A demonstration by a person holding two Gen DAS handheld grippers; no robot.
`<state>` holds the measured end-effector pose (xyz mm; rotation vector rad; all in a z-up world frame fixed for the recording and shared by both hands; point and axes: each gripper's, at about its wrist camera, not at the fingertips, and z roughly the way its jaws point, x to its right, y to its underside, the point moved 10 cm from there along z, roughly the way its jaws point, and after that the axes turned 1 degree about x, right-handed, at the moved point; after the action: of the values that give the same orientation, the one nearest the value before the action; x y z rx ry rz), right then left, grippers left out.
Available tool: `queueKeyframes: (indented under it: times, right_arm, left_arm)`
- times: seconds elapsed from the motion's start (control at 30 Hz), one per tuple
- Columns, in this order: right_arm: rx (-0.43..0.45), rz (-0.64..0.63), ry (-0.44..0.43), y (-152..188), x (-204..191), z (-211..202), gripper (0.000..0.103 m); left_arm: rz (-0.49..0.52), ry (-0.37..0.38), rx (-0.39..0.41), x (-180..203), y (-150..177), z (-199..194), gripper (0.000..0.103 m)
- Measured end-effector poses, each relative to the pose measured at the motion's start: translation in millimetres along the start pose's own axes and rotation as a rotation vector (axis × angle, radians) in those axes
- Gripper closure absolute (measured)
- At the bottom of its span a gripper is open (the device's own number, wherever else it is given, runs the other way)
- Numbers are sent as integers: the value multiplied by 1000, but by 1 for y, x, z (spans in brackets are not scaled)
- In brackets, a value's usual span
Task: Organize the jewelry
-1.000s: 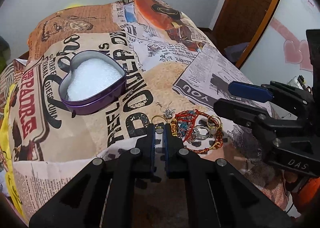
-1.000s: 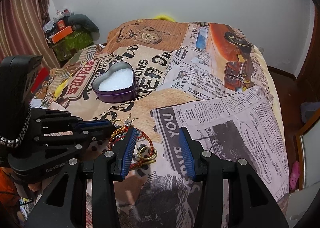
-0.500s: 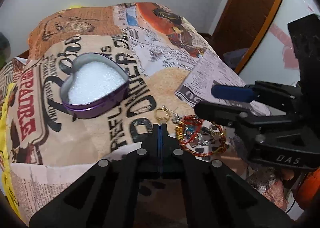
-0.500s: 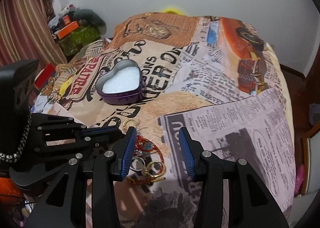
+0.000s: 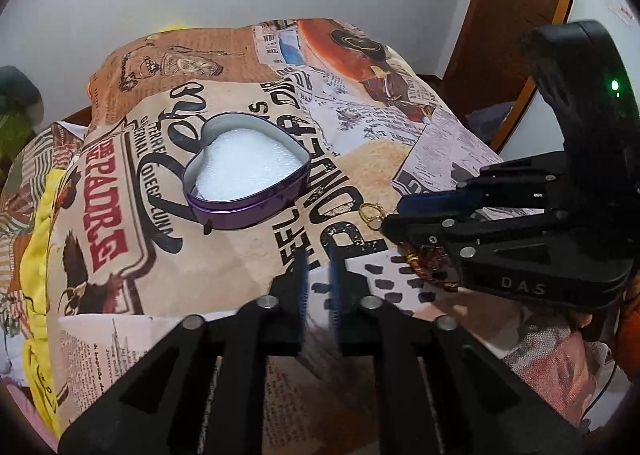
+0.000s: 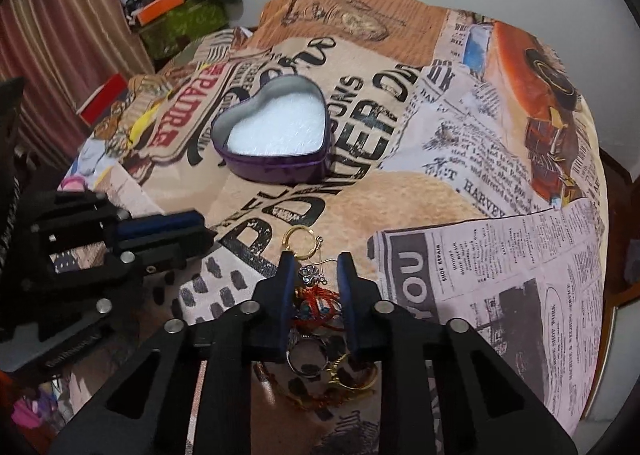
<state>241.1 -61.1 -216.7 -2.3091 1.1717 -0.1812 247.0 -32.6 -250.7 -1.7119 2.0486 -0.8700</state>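
A purple heart-shaped tin with white foam inside sits open on the printed bedspread; it also shows in the right wrist view. A pile of jewelry with a red beaded bangle, rings and earrings lies in front of it. A gold ring lies at the pile's far edge, also in the right wrist view. My right gripper is open, its fingers straddling the pile. My left gripper is slightly open and empty, left of the pile.
The bedspread covers a bed with a white wall behind. A wooden door stands at the right. Clutter and a curtain lie beyond the bed's left side.
My left gripper went from shut to slightly open and pulled back left of the pile. My right gripper moved left and down over the jewelry pile.
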Motion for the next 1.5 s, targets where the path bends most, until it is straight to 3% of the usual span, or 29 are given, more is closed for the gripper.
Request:
queueKeyframes:
  times: [0.1,0.17,0.47,0.73,0.87,1.03,1.5]
  right_arm:
    - [8,8,0,-1,1,-2,91]
    - [24,22,3,-1,4,-6,91]
    - [107,71,19,-10,21,-29,91]
    - [133,103,15,-6,34,-39,91]
    - [143,106,11,-5,35,-41,91]
    - [153,112,10,-5,35,-45,91]
    - [211,108,52,-26,29,-72,91]
  left_arm:
    - [-3,2,8,0,-3,-1,68]
    - [10,1,15,4,-5,-2,65]
    - [78,13,-26,29,-16,16,63]
    - [86,31,-101,37,-18,39,63]
    - [86,28,-112,36,-18,44,71]
    - [111,16,-98,38,-22,46,84]
    - [105,-9,-5,29,-36,19,85]
